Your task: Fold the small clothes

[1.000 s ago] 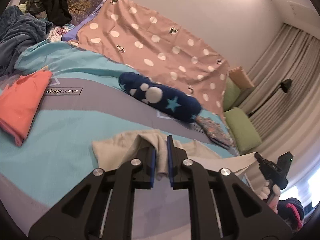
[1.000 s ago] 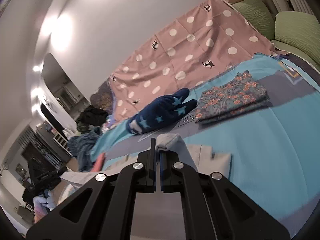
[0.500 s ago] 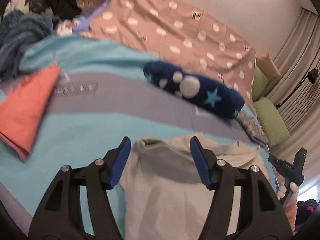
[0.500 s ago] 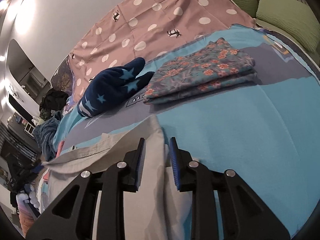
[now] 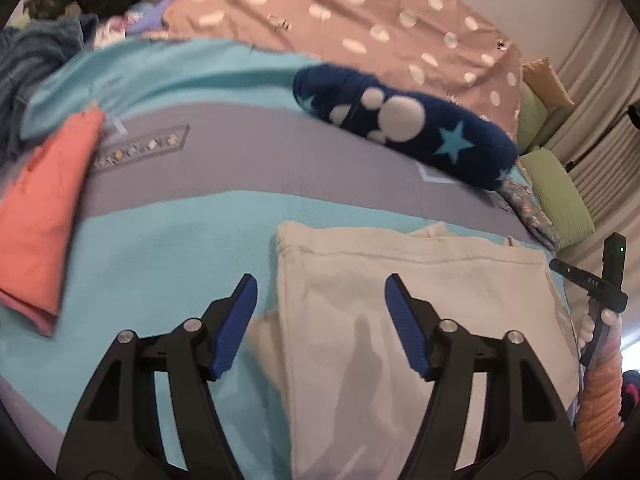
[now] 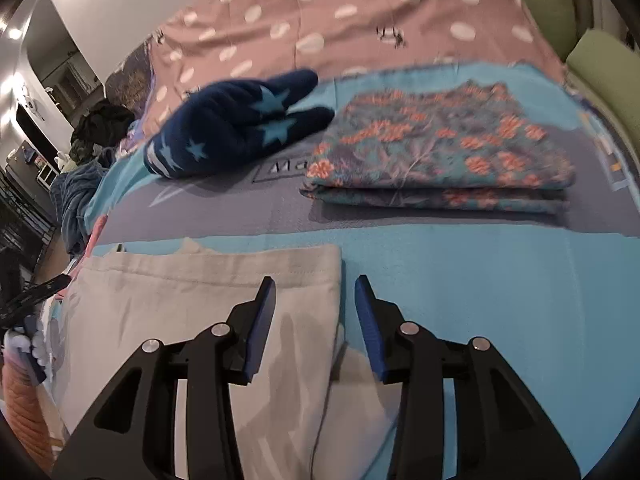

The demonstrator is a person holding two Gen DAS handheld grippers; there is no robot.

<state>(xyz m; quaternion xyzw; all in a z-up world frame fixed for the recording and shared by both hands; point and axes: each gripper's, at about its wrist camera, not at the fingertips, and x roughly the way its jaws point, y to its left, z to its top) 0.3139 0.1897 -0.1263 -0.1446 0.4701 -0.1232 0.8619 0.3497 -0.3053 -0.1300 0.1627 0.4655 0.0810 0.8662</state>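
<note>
- Left hand-held gripper (image 5: 320, 320) is spread wide with nothing between its blue pads, hovering over the left edge of the cream garment (image 5: 420, 320).
- Right hand-held gripper (image 6: 316, 320) is also spread, a bit narrower, straddling the garment's right edge (image 6: 338, 280), also holding nothing.
- The cream garment lies flat on the bed (image 5: 160, 240), on the turquoise part of the cover, with a stitched hem running along its far side. Looks like one fold is in already, and a bit of a lower layer pokes out past that far edge.
- Handling-wise I'd guess it's thin, light cotton: totally floppy, not slippery, nothing fragile. It'll droop and bunch if you grab it mid-panel.
- Best bet is pinching the two corners or the side edges, one per gripper, catching every layer so the fold doesn't slide apart.
- Further out: a folded floral garment (image 6: 440, 152) to the right, a navy fleece roll with stars (image 5: 400, 120) behind, a folded coral garment (image 5: 40, 208) off to the left.
- Pink polka-dot sheet (image 6: 360, 12) covers the back of the bed.
</note>
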